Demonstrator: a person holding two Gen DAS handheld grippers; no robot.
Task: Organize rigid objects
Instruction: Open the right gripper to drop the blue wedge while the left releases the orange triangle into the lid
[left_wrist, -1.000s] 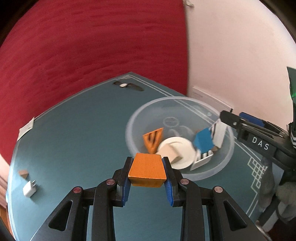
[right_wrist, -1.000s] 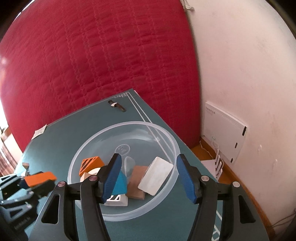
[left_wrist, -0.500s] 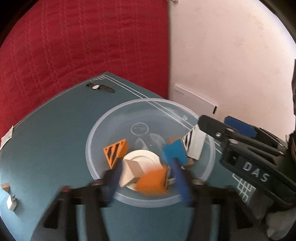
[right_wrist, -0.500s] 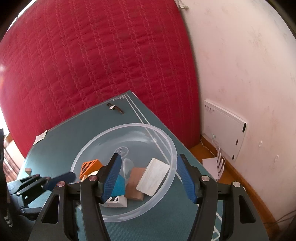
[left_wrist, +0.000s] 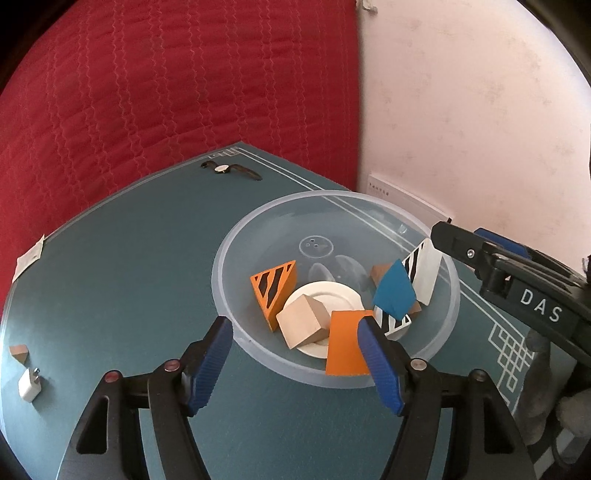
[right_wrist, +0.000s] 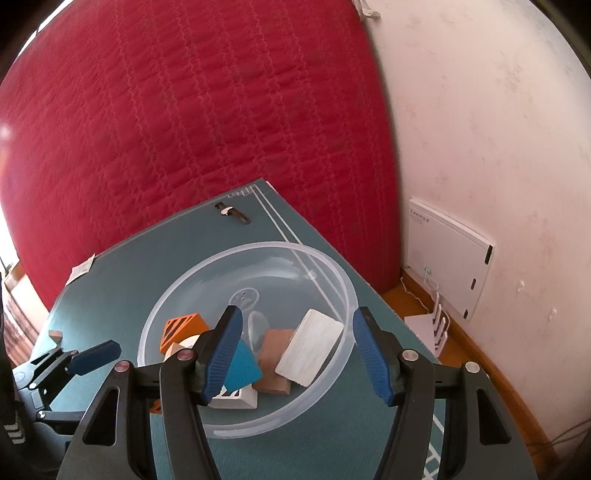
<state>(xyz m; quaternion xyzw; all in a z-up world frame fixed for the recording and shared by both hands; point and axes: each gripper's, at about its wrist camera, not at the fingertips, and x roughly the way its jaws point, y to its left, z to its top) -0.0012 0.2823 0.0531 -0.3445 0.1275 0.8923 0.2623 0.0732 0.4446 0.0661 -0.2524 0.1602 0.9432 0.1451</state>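
One clear plastic bowl (left_wrist: 334, 206) stands on the teal mat (left_wrist: 129, 277), near the mat's right edge and toward its far corner. In it I count seven pieces: one plain orange block (left_wrist: 345, 343) against the near wall, one pale wooden cube (left_wrist: 304, 325) lying partly on one white disc (left_wrist: 327, 301), one orange wedge with black stripes (left_wrist: 275, 291), one blue wedge (left_wrist: 393, 293) on top of one white piece with black stripes (left_wrist: 393, 323), one brown block (right_wrist: 275, 362), and one white slab with a striped edge (left_wrist: 424, 275) leaning on the bowl's right wall (the brown block is mostly hidden in the left camera).

The left claw (left_wrist: 295, 363) hangs over the bowl's near rim, its jaws opening, with nothing pinched; the orange block lies beyond the right finger. The right claw (right_wrist: 297, 354) stands apart over the bowl from the right side, gripping nothing. Its side reads "DAS".

Outside the bowl, one wristwatch (left_wrist: 231, 170) lies near the mat's far corner, one small wooden wedge (left_wrist: 18, 352) and one white charger plug (left_wrist: 29, 384) near the left edge, and one white tag (left_wrist: 29, 254) hangs at that edge. A white panel (right_wrist: 448, 254) with small unreadable print leans on the wall.
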